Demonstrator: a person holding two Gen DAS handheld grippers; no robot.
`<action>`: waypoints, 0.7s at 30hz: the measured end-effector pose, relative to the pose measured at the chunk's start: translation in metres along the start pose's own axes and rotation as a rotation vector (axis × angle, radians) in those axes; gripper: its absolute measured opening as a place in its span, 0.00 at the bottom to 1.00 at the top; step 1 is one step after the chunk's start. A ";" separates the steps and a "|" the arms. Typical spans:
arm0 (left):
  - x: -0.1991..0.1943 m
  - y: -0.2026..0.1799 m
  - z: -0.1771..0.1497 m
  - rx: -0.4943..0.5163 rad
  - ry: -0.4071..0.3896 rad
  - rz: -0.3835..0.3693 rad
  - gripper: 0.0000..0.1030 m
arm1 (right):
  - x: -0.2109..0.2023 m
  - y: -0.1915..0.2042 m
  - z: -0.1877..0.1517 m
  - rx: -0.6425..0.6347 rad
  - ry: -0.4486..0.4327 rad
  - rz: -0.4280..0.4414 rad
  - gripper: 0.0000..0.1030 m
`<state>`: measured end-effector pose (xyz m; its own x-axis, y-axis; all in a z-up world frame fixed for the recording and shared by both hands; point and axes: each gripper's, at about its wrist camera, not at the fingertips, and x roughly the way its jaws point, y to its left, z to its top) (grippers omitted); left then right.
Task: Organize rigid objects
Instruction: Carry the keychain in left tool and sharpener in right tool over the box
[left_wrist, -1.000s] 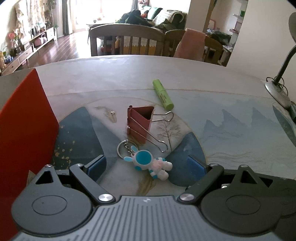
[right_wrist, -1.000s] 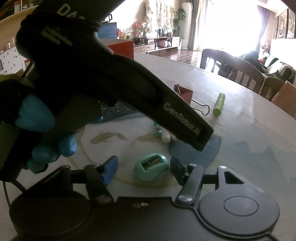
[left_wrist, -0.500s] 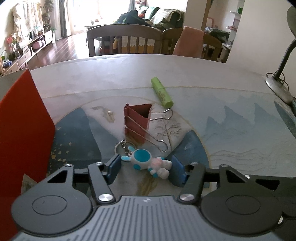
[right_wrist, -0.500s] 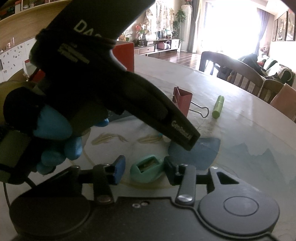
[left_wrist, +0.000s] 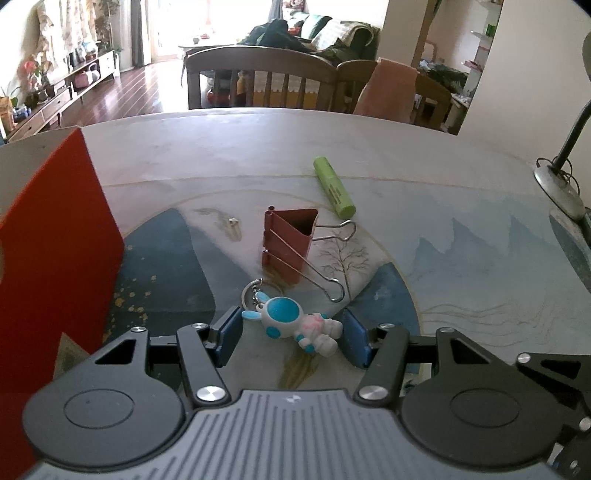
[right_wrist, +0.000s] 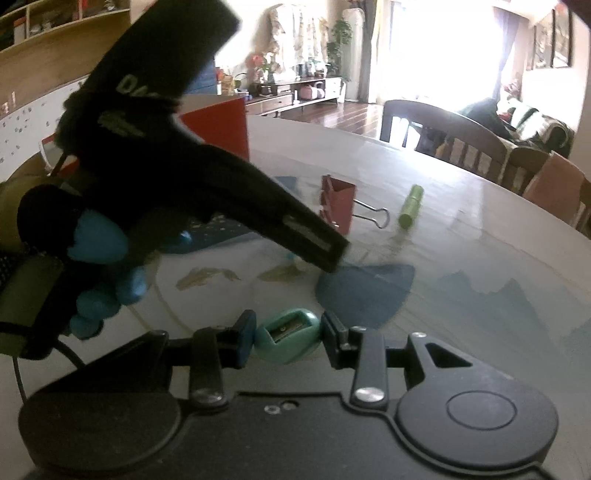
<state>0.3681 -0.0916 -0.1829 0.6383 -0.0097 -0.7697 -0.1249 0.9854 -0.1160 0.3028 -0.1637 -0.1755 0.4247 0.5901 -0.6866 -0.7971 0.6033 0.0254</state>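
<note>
A white and blue astronaut keychain (left_wrist: 293, 321) lies on the table between the blue pads of my left gripper (left_wrist: 291, 334); the pads stand close on either side, the right one touching it. A red binder clip (left_wrist: 291, 236) and a green highlighter (left_wrist: 334, 186) lie beyond. My right gripper (right_wrist: 288, 338) is shut on a teal pencil sharpener (right_wrist: 288, 336), low over the table. The left gripper's body (right_wrist: 184, 173) fills the left of the right wrist view and hides the keychain there.
A red box (left_wrist: 48, 258) stands at the left, also in the right wrist view (right_wrist: 218, 127). A lamp base (left_wrist: 557, 188) sits at the right table edge. Wooden chairs (left_wrist: 258, 79) stand behind the table's far edge.
Both grippers' pads have closed inwards. The left pads narrowed around the keychain. The right pads came together onto the sharpener.
</note>
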 end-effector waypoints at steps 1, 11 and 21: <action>-0.002 0.000 0.000 -0.002 -0.001 -0.001 0.58 | -0.003 -0.002 0.000 0.010 0.000 -0.005 0.36; -0.034 0.003 -0.002 -0.028 -0.005 -0.034 0.58 | -0.038 -0.013 0.001 0.099 -0.009 -0.054 0.36; -0.074 0.005 -0.007 -0.036 0.000 -0.064 0.58 | -0.069 -0.012 0.012 0.146 -0.027 -0.080 0.36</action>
<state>0.3152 -0.0876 -0.1311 0.6462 -0.0728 -0.7597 -0.1107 0.9760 -0.1877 0.2879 -0.2051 -0.1194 0.4976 0.5502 -0.6706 -0.6904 0.7192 0.0777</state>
